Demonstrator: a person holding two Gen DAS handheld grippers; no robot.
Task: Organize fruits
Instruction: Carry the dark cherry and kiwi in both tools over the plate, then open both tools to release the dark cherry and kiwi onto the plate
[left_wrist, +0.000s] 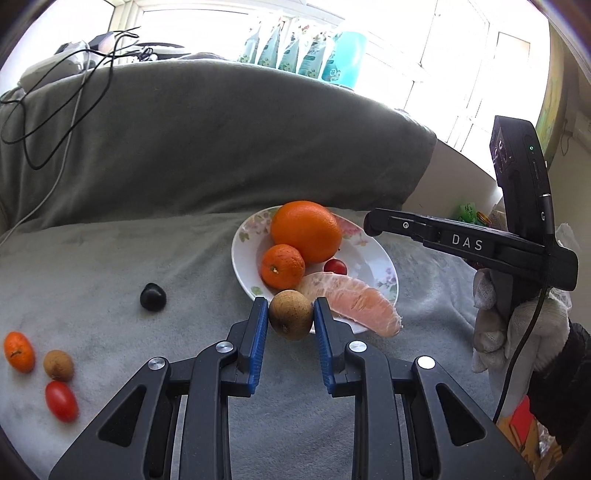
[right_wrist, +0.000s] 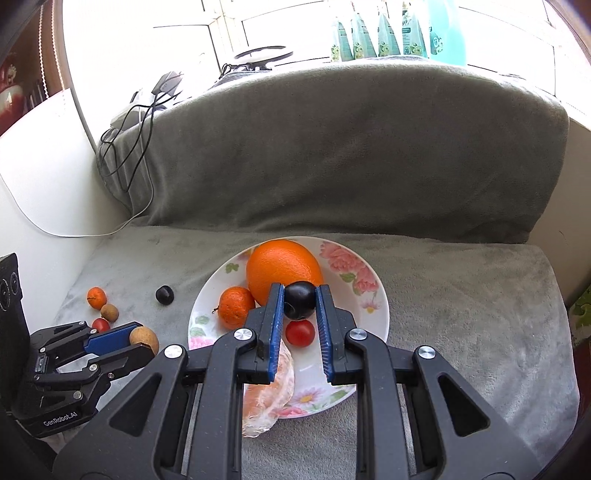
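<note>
The left gripper (left_wrist: 290, 318) is clamped on a round brown longan (left_wrist: 290, 319) at the near rim of the white floral plate (right_wrist: 373, 325). The right gripper (right_wrist: 299, 306), above the plate, is clamped on a dark round plum (right_wrist: 299, 304). On the plate lie a large orange (right_wrist: 282, 269), a small tangerine (right_wrist: 235, 307), a red cherry tomato (right_wrist: 300, 333) and what looks like a peeled pomelo segment (left_wrist: 351, 301). Left of the plate, on the grey blanket (right_wrist: 461, 332), sit another dark plum (left_wrist: 152, 297), a tangerine (left_wrist: 19, 351), a longan (left_wrist: 58, 365) and a tomato (left_wrist: 61, 401).
</note>
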